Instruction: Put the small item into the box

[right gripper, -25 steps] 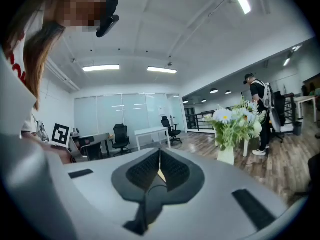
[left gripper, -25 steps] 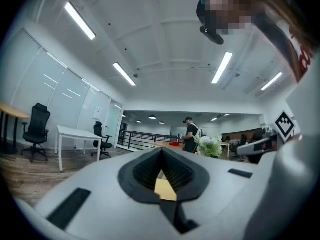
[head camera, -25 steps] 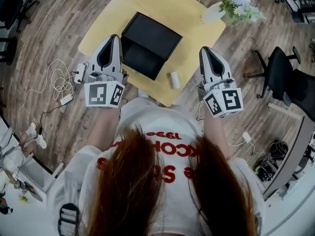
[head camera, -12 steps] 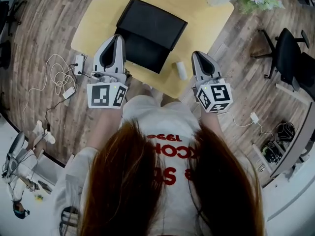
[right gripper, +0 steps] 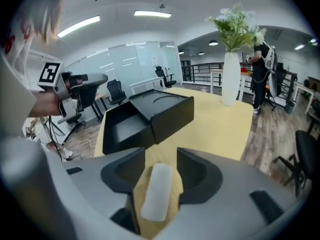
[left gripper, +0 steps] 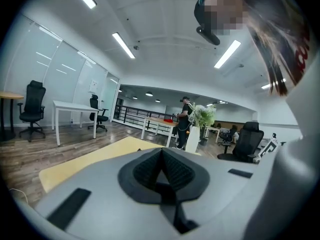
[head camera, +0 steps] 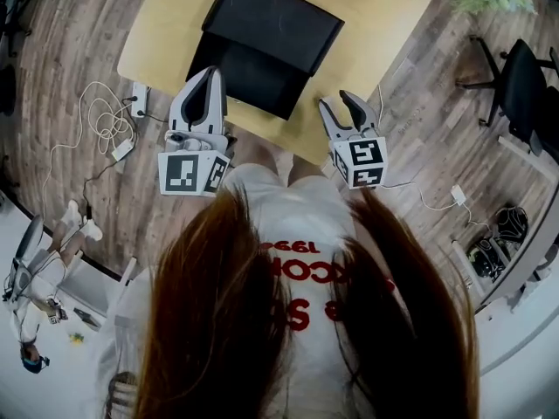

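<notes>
A small white cylinder (right gripper: pixel 156 191) lies on the yellow table (right gripper: pixel 220 129) between the jaws of my right gripper (right gripper: pixel 160 155). Those jaws have just been opening and stand apart on either side of it, without touching it. In the head view the right gripper (head camera: pixel 337 103) hangs over the table's near edge and hides the cylinder. The black box (head camera: pixel 249 81) stands open just beyond, its lid (head camera: pixel 279 20) resting at the far side; the right gripper view shows the box (right gripper: pixel 122 129) to the left ahead. My left gripper (head camera: pixel 210 75) is shut and empty near the box's left corner, its jaws (left gripper: pixel 161 151) meeting.
A white vase of flowers (right gripper: pixel 230 79) stands on the table's far right. Office chairs (head camera: pixel 524 77) stand on the wooden floor to the right. Cables and a power strip (head camera: pixel 105 133) lie on the floor to the left. A person (left gripper: pixel 185 119) stands far off.
Both grippers have come down toward the table's near edge. The right gripper's jaws went from shut to open and now straddle the white cylinder, which was in plain sight on the table before.
</notes>
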A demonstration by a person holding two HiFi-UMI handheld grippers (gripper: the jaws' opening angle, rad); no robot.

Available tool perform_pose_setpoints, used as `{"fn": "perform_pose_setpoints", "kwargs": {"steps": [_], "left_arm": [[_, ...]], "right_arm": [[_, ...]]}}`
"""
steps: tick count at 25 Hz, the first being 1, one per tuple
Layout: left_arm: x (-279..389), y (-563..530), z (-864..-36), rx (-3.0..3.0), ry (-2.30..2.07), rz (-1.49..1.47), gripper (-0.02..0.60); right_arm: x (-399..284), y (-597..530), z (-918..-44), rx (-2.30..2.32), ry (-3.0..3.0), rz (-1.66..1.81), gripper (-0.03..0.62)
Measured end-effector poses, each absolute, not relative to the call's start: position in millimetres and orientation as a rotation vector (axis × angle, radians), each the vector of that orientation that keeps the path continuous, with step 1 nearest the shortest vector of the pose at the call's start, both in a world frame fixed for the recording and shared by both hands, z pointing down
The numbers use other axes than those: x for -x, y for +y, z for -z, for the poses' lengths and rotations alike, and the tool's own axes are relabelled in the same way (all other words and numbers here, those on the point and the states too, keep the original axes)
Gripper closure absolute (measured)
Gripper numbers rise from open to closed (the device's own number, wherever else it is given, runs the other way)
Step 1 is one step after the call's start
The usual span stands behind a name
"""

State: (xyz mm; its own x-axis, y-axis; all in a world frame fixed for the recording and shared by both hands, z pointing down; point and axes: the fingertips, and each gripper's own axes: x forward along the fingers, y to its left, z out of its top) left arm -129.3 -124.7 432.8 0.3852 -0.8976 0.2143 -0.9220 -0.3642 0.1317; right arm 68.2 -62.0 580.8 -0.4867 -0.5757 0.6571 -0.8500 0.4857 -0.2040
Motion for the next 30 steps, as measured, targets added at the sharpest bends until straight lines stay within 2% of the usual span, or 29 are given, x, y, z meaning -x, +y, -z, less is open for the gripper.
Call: {"fn": "perform_pose_setpoints", "kwargs": {"steps": [3, 7, 11, 14, 30], "left_arm": [[130, -124, -440, -2.408, -1.605, -0.181, 0.575], [127, -123, -442, -2.395, -1.599, -0.193, 0.575], [129, -124, -439, -2.400, -1.617, -0.173, 0.575], [136, -127, -434, -2.410, -1.640, -0.140, 0.575], [125, -162, -379, -2.535, -1.665, -0.054, 0.575]], "right_arm": [[-63, -55, -604, -1.132, -2.146, -0.710, 0.378], [-66, -50, -620, -1.119, -2.102, -0.718, 0.376], [-70, -48, -619, -1.131, -2.104, -0.704, 0.445], [-69, -54, -609, -1.158, -2.132, -0.700, 0.454], [-88, -134, -463, -1.524, -2.406, -0.423, 0.464]]}}
